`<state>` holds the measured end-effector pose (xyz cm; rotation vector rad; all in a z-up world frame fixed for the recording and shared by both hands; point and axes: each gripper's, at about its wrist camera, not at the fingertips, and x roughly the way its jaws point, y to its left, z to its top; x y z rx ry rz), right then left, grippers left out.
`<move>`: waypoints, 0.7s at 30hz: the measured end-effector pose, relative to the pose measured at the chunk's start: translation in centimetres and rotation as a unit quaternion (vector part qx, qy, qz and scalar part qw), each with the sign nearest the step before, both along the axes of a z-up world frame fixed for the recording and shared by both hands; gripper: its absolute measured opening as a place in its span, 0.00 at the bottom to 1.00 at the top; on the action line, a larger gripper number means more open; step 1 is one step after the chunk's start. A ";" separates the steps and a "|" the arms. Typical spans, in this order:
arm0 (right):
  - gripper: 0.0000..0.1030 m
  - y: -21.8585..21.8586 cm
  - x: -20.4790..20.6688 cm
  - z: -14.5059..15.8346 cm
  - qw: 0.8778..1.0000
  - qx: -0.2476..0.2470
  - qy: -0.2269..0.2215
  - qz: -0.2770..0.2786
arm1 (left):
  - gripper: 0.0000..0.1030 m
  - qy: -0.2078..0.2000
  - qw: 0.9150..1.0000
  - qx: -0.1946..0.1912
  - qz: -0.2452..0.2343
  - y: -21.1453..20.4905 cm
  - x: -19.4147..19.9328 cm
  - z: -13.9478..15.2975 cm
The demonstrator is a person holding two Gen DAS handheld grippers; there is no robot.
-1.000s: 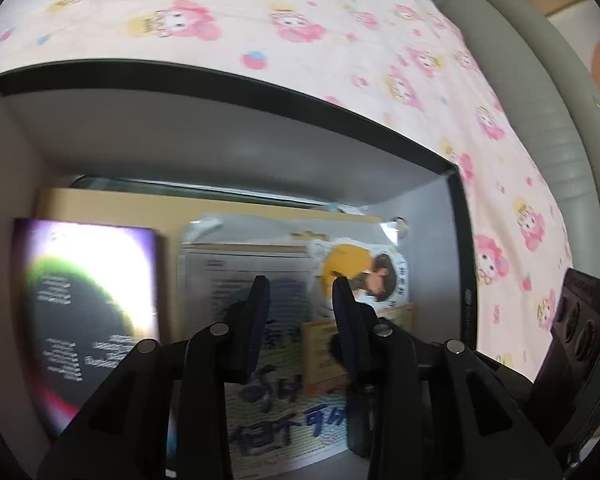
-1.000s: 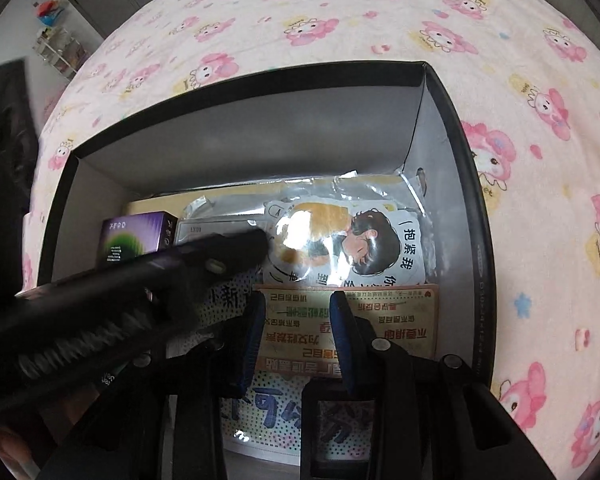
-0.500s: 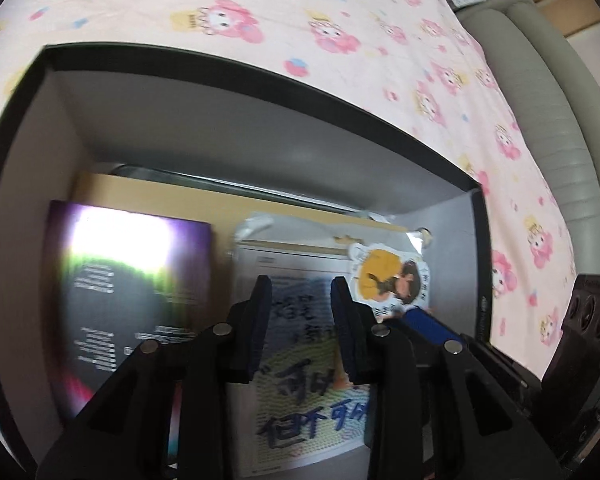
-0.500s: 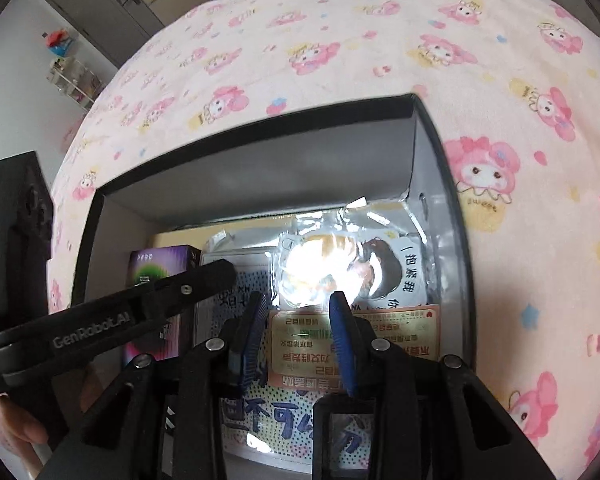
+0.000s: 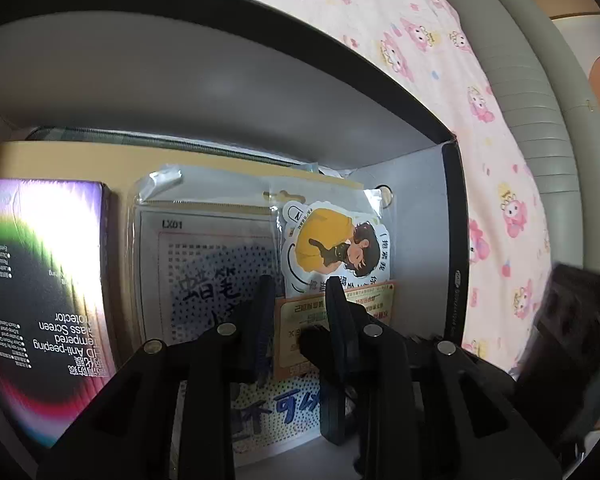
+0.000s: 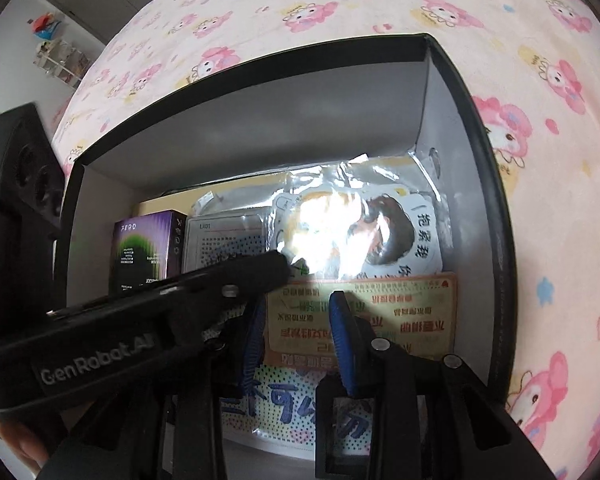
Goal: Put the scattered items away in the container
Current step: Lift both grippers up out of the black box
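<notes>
Since half a second ago my left gripper (image 5: pixel 298 292) has pushed deeper into the box (image 5: pixel 220 92); the far grey wall now fills more of the left wrist view and the items loom larger. Its jaws stand apart with nothing between them, hovering over the orange card (image 5: pixel 300 320). My right gripper (image 6: pixel 296 316) has also dropped closer, jaws likewise parted and empty above the same card (image 6: pixel 400 312); the left tool's black arm now crosses its view lower.

The box is matte grey card with a black rim, resting on a soft pink cartoon-print blanket (image 6: pixel 340 4). Inside, all lying flat: a glossy purple screen-protector carton (image 5: pixel 40 280) at the left, a dotted bead sheet (image 5: pixel 212 264) in crinkly clear plastic, and a die-cut sticker (image 5: pixel 336 244) in a shiny sleeve, glaring white from the right wrist.
</notes>
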<state>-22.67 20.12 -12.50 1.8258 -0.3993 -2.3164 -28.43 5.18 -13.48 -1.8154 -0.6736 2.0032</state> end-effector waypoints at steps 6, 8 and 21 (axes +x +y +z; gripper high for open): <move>0.28 0.4 1.5 1.4 1.000 0.011 0.028 -0.005 | 0.28 0.009 1.000 0.009 0.012 -1.1 0.9 0.9; 0.28 0.6 1.9 1.8 0.999 0.012 0.033 -0.007 | 0.28 0.046 0.999 -0.012 0.022 -1.7 2.3 2.4; 0.35 -1.7 8.6 8.5 0.983 0.049 0.171 -0.054 | 0.34 0.191 0.978 -0.086 0.022 -4.8 11.4 10.8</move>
